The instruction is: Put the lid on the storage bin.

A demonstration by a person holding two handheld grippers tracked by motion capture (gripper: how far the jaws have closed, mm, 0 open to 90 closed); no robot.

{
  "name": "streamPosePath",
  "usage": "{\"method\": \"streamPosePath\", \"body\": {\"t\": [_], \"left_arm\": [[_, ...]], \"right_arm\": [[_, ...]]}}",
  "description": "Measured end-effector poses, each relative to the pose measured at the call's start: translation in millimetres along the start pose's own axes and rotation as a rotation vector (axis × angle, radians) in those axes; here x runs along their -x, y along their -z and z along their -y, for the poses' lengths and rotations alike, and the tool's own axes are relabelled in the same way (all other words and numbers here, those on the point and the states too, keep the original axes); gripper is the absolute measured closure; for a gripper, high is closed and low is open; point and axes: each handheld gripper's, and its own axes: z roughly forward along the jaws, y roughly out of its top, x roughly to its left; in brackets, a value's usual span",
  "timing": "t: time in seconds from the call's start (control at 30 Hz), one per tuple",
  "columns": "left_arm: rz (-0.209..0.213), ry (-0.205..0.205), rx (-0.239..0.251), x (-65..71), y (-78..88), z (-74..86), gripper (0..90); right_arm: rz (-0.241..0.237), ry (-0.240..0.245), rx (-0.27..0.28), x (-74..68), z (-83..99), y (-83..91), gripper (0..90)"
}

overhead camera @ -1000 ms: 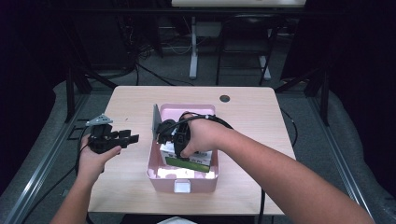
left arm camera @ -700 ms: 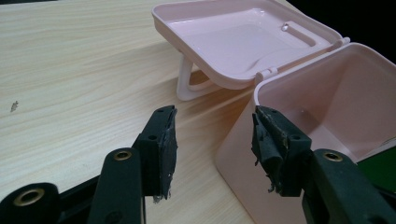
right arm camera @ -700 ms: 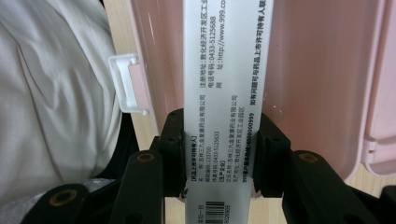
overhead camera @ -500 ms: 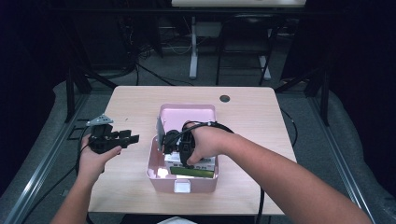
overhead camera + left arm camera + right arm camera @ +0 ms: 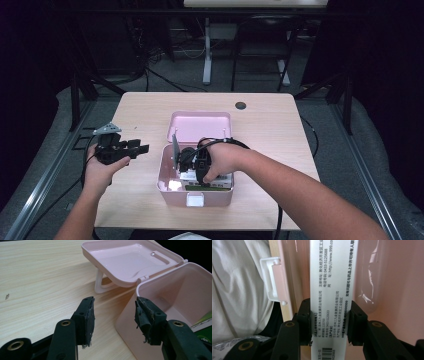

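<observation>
The carton (image 5: 331,290) sits clamped across its narrow width between your right gripper (image 5: 331,322)'s jaws, down inside the pink box (image 5: 170,186) near the front of the table (image 5: 280,120). It looks like thin printed cardboard: light and stiff along the edges, but easy to dent on the broad faces, so your hold on the edges is probably the sound one. Keep the squeeze gentle; the smooth print may slip if you tilt it.

The face toward the camera is white with black Chinese print. You can read a web address starting "http://www.999.co", the phone number "0433-5125688", the figure "133700", and a barcode at the bottom end. Another pack with green on it (image 5: 207,187) lies in the box near the front wall.

The box's lid (image 5: 130,262) lies open and flat behind it, propped on its handle. The front latch (image 5: 273,277) shows white beside the carton.

Your left gripper (image 5: 113,315) hangs slack and empty, jaws apart, just beside the box's near corner.
</observation>
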Motion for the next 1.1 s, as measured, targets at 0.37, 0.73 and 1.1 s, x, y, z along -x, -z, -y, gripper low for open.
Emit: {"method": "streamPosePath", "body": {"t": [0.37, 0.73, 1.1], "left_arm": [[-0.001, 0.000, 0.001, -0.3, 0.1, 0.0, 49.8], [0.000, -0.001, 0.001, -0.1, -0.1, 0.0, 49.8], [-0.003, 0.004, 0.004, 0.0, -1.7, 0.7, 49.8]], "right_arm": [[-0.006, 0.005, -0.009, 2.8, 1.1, -20.7, 61.5], [-0.001, 0.020, -0.020, 1.5, 0.8, -26.0, 61.5], [-0.026, 0.022, -0.007, 1.8, 1.9, -36.4, 61.5]]}}
